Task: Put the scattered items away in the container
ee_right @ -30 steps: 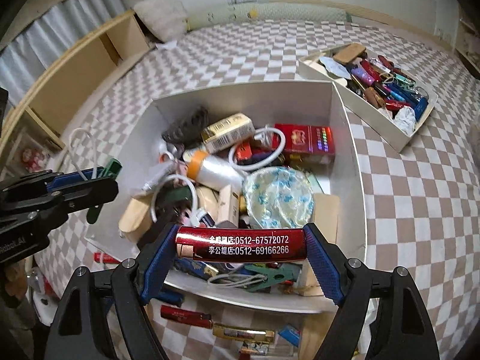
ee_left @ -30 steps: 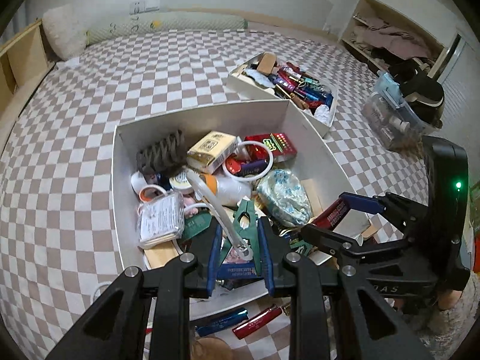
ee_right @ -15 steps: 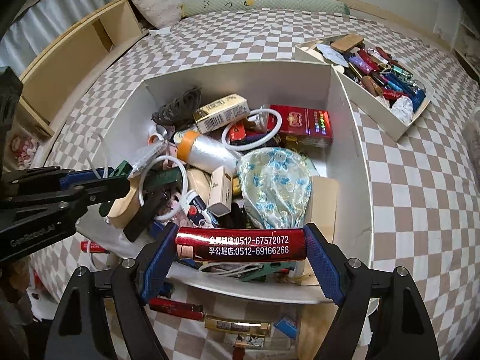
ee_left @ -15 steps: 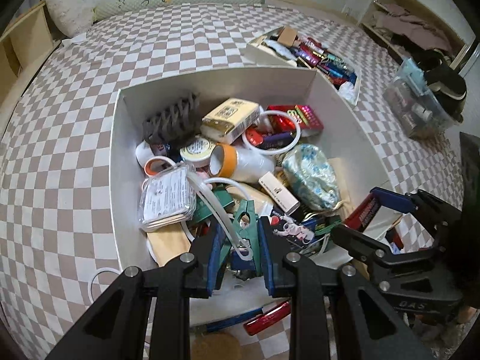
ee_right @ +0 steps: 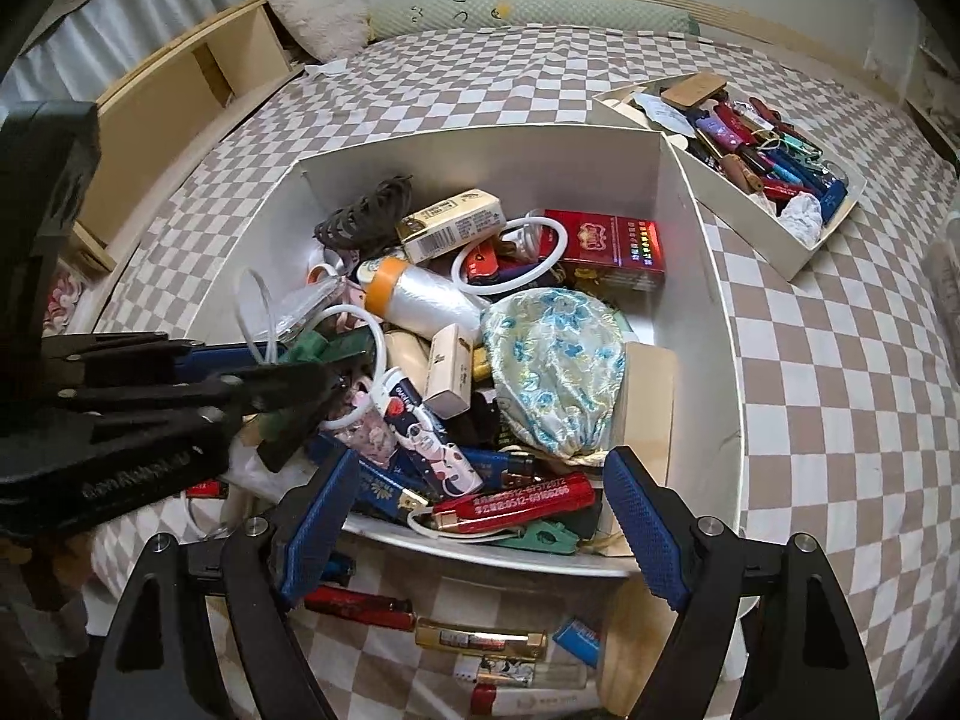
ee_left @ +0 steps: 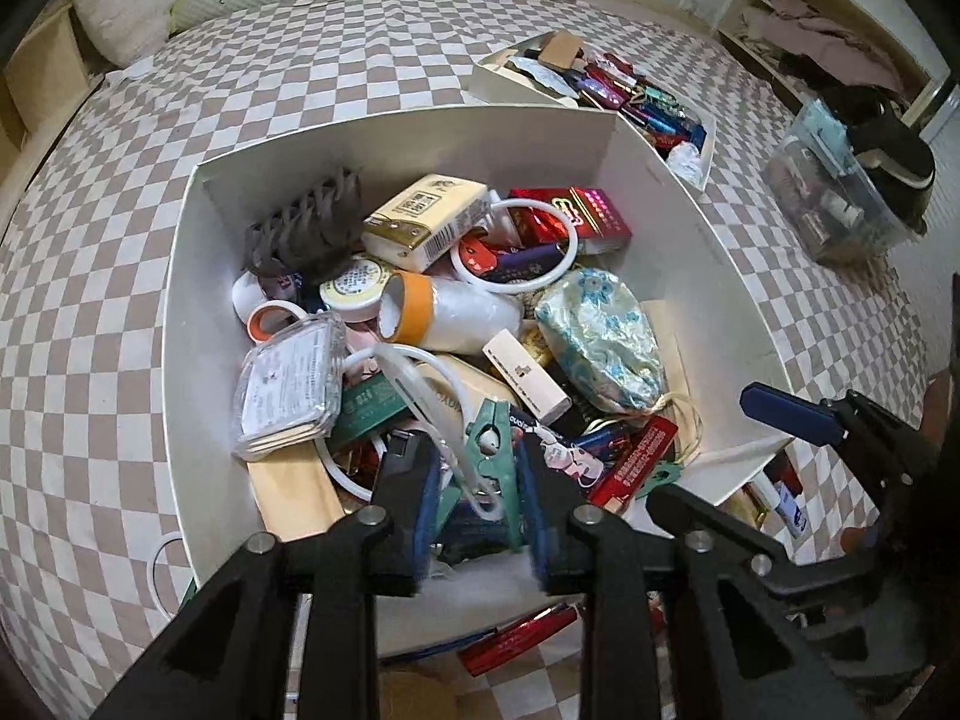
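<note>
The left gripper (ee_left: 480, 516) pinches the green clip (ee_left: 492, 450) over the box (ee_left: 180, 312); the right gripper (ee_right: 474, 540), spread, hangs above the red lighter (ee_right: 516, 501), which lies crosswise.

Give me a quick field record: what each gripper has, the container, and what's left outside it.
left gripper: jaws shut on green clothespin, over the box's near edge
right gripper: jaws open, holding nothing
red lighter: lying in the box near its front wall
container: large white box, heaped with items
left outside: red lighter on mat, gold lighter, small blue item
second box: behind right, filled with lighters
</note>
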Tool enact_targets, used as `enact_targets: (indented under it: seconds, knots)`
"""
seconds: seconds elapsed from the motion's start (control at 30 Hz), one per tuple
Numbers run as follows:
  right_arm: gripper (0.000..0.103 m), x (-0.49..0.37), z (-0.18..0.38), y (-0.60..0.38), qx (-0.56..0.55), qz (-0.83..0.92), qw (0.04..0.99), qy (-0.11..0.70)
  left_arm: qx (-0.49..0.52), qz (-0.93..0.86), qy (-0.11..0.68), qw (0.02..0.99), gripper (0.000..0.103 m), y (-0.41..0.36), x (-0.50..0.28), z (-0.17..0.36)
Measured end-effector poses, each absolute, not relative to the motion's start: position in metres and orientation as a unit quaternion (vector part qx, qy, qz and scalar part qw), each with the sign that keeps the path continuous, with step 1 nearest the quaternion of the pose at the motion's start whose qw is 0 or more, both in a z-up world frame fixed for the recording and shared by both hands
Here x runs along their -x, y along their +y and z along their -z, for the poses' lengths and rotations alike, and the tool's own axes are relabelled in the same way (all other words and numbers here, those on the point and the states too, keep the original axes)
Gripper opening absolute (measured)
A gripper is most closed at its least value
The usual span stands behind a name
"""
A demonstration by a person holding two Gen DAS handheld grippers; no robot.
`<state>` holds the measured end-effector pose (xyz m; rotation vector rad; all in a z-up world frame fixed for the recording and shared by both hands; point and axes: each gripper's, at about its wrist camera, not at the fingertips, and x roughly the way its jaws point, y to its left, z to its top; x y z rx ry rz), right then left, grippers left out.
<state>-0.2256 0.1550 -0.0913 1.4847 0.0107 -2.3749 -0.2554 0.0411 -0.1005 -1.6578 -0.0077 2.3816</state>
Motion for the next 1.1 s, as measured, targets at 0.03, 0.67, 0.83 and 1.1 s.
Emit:
enact_targets:
  seconds: [0.03, 0.67, 0.83, 1.1]
  knots:
    - [0.084, 0.225, 0.091, 0.155, -0.522, 0.836, 0.169, 0.005, 0.564, -0.818, 0.005, 0.109, 0.070, 0.041, 0.254, 0.101]
    - [0.084, 0.218, 0.089, 0.155, -0.521, 0.838, 0.162, 0.010, 0.557, -0.826, -0.013, 0.083, 0.079, 0.022, 0.246, 0.096]
    - [0.101, 0.216, 0.086, 0.160, -0.514, 0.845, 0.149, 0.008, 0.552, -0.829, -0.013, 0.086, 0.079, 0.021, 0.243, 0.094]
    - [0.103, 0.213, 0.079, 0.171, -0.493, 0.860, 0.132, 0.004, 0.538, -0.838, -0.005, 0.087, 0.103, 0.021, 0.235, 0.089]
